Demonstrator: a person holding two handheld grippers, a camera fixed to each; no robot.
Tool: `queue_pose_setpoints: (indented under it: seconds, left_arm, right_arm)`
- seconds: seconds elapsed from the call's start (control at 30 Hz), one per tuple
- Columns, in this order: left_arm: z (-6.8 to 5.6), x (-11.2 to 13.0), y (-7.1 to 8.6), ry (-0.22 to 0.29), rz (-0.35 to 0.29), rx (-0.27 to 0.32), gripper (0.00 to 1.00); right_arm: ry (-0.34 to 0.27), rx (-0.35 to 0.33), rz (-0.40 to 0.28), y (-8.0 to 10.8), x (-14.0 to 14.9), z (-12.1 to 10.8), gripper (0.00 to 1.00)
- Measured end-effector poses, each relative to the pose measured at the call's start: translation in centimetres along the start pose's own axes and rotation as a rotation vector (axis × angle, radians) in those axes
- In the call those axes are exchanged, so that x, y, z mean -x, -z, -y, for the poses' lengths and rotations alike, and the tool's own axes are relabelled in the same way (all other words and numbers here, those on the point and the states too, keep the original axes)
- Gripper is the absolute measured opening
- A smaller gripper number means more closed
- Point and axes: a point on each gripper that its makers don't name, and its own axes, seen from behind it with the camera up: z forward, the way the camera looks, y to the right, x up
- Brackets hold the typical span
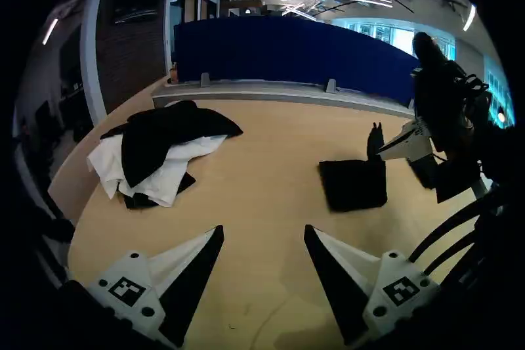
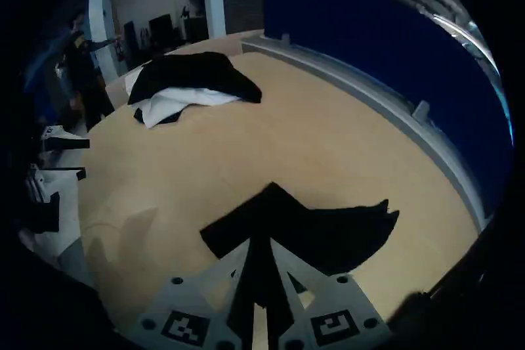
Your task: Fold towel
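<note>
Here right tool (image 2: 262,249) pinches the black towel (image 2: 328,232); left tool (image 1: 262,228) gapes.

Near edge of towel (image 2: 341,232) — hidden behind right claw (image 2: 262,250).

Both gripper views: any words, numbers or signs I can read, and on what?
None can be read.
The left gripper and right gripper bear only black-and-white square patterns, not letters.
The black towel in the right gripper shows no label.
</note>
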Motion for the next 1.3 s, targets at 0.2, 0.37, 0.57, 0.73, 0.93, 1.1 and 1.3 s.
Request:
queue_pose_setpoints:
  seconds: [0.2,0.37,0.57,0.73,0.93,1.1,1.3]
  left_arm:
    - [0.1,0.5,0.2,0.006,0.003,0.002,0.91]
    - [0.2,0.9,0.2,0.026,0.007,0.006,0.91]
    - [0.4,1.0,0.2,0.027,0.008,0.005,0.91]
    - [0.3,1.0,0.2,0.024,0.008,0.007,0.91]
    - [0.2,0.9,0.3,0.02,0.007,0.007,0.91]
    - [0.1,0.8,0.2,0.021,0.005,0.007,0.91]
    - [0.0,0.7,0.2,0.021,0.004,0.006,0.91]
  right_arm:
    - [-0.034,-0.065,0.041,-4.0,1.6,3.5,0.07]
    - [-0.066,-0.095,0.081,-5.8,3.6,4.9,0.07]
    - [-0.073,-0.1,0.1,-5.8,4.5,5.0,0.07]
    - [-0.072,-0.093,0.093,-5.5,4.4,4.7,0.11]
    - [-0.072,-0.099,0.067,-4.8,3.8,4.7,0.39]
    - [-0.078,-0.094,0.041,-4.0,3.4,4.4,0.51]
    - [-0.101,-0.071,0.013,-3.1,3.3,3.6,0.76]
